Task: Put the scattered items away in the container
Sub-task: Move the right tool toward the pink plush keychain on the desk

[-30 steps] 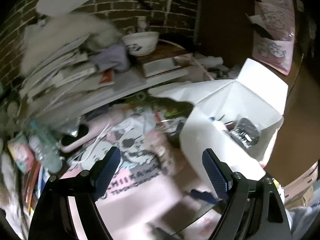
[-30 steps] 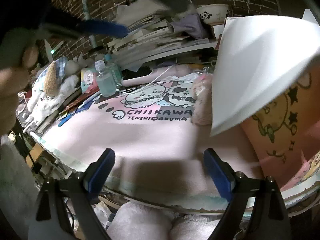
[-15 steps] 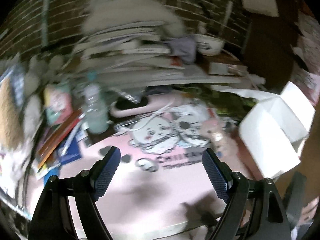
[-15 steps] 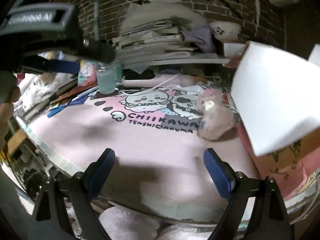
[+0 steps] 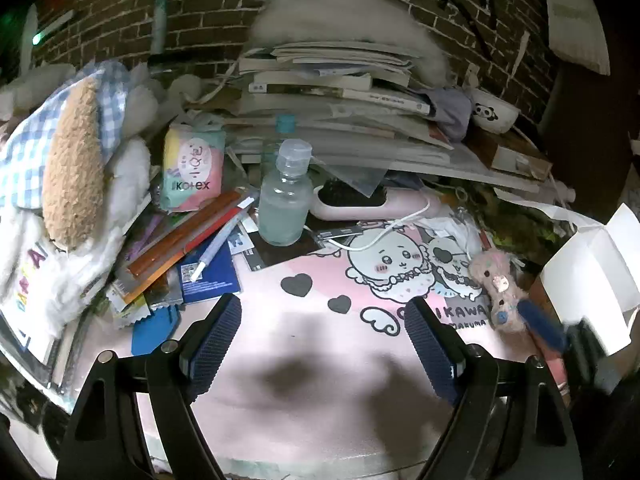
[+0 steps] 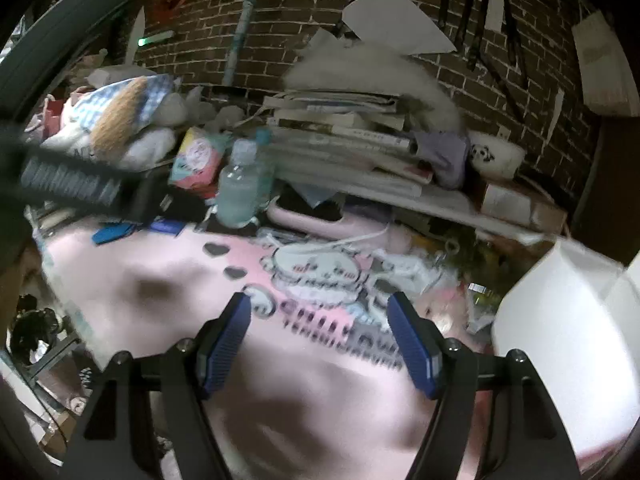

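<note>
A small pink plush toy [image 5: 497,289] lies on the bench just left of the white container [image 5: 592,280], long axis slanting away, far nearer the right gripper [image 6: 320,336] than the left gripper [image 5: 323,336]; both sets of fingers are spread, empty.

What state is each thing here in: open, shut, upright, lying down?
Left gripper: open, empty.
Right gripper: open, empty.
White box: open, flaps up.
Clear bottle: upright, capped.
Pink plush toy: lying on the pink mat.
Panda bowl: upright on the stack.
</note>
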Motion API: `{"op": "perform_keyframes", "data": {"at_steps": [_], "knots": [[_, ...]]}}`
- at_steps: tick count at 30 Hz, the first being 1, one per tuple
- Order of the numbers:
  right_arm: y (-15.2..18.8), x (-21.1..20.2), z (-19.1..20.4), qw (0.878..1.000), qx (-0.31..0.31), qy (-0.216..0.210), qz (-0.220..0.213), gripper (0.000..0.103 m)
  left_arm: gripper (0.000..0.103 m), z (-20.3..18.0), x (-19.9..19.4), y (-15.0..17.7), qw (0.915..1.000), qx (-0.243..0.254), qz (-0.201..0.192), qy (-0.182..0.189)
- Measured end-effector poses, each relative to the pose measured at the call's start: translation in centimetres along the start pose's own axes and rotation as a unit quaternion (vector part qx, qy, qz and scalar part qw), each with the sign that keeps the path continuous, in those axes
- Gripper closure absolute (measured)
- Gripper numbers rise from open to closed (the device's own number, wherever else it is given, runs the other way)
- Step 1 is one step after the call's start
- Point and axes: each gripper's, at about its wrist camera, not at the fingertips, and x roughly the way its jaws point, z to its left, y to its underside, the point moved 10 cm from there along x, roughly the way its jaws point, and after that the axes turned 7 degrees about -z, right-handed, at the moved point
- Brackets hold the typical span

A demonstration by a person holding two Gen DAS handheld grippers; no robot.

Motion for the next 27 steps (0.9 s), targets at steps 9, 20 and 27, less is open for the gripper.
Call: {"op": "perform_keyframes", "data": {"at_steps": [9,20,27], "knots": [[1.2,2.6,-6.2,0.994,0.039,0.078,0.073,0.034,0.022,0.1,1.0,0.7,0.9998,-0.008,0.009,0.015],[5.1,5.5,-8.4,0.980,0.106,0.093,0.139,0.034,0.022,-0.1,2.1,1.2,0.9993,-0.015,0.014,0.032],[5.6,6.4,-8.8,0.976,0.131,0.087,0.148,0.027,0.022,-0.1,3.0,1.7,0.9988,-0.017,0.023,0.040]]}}
